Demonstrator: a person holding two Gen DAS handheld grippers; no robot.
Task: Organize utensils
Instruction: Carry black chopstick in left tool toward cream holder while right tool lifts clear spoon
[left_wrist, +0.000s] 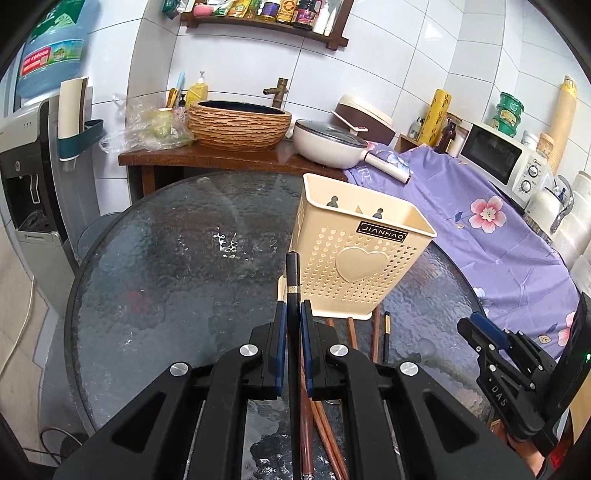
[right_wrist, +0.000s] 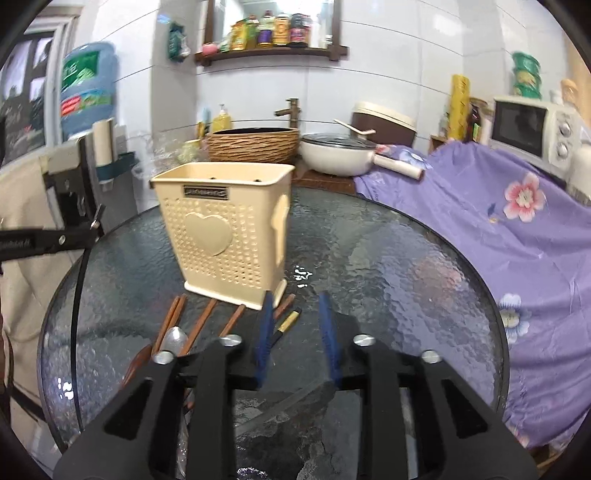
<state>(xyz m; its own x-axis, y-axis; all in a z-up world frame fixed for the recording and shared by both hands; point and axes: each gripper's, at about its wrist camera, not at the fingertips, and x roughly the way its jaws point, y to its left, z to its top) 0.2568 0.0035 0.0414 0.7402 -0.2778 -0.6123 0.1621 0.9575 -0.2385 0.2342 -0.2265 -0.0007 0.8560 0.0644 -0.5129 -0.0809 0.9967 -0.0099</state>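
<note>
One black chopstick (left_wrist: 291, 275) pinched in left gripper (left_wrist: 293, 314) fingers before the holder (left_wrist: 354, 258); right gripper (right_wrist: 295, 314) fingers part-open, empty. Risk: thin stick pivots, missing the holder's rim.

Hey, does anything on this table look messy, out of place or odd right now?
Yes. Brown chopsticks and a spoon lie scattered on the glass table in front of the cream holder rather than inside it. The left gripper holds one dark chopstick. Nothing looks spilled or broken.
</note>
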